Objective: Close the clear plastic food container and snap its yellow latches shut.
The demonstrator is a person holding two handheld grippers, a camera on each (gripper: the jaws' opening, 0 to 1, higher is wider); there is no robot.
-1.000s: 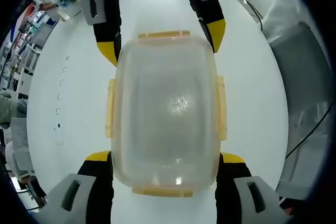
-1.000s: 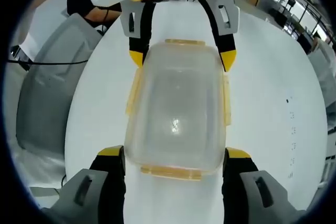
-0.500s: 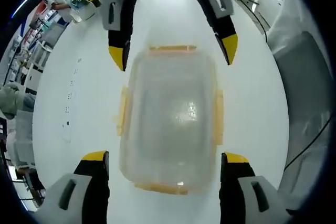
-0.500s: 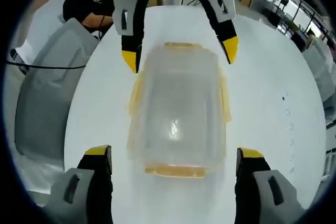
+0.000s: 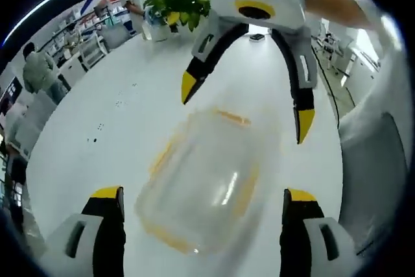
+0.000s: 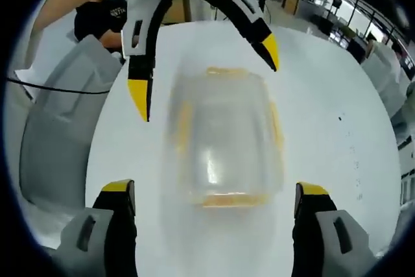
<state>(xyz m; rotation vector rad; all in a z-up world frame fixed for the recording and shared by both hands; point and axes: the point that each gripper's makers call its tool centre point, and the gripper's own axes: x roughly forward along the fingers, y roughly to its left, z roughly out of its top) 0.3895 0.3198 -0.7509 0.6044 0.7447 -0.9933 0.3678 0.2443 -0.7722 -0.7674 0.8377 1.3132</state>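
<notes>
The clear plastic food container [image 5: 204, 180] with its yellow latches lies on the white table [image 5: 97, 115], its lid on top, blurred by motion. My left gripper [image 5: 202, 194] is open, its yellow-tipped jaws standing wide on either side of the container's near end without touching it. Opposite, my right gripper [image 5: 246, 105] hangs open above the far end. In the right gripper view the container [image 6: 227, 137] sits between my open right gripper [image 6: 214, 188] and the left gripper [image 6: 203, 74] beyond it. How the latches stand is too blurred to tell.
A potted green plant [image 5: 175, 4] stands at the table's far side. Grey chairs [image 5: 373, 180] [image 6: 52, 134] flank the table edge. A person's arm [image 5: 337, 4] holds the right gripper. Desks and people sit further off in the room.
Both grippers have drawn back and risen off the container, their jaws spread wider than one second ago. The container stays on the table.
</notes>
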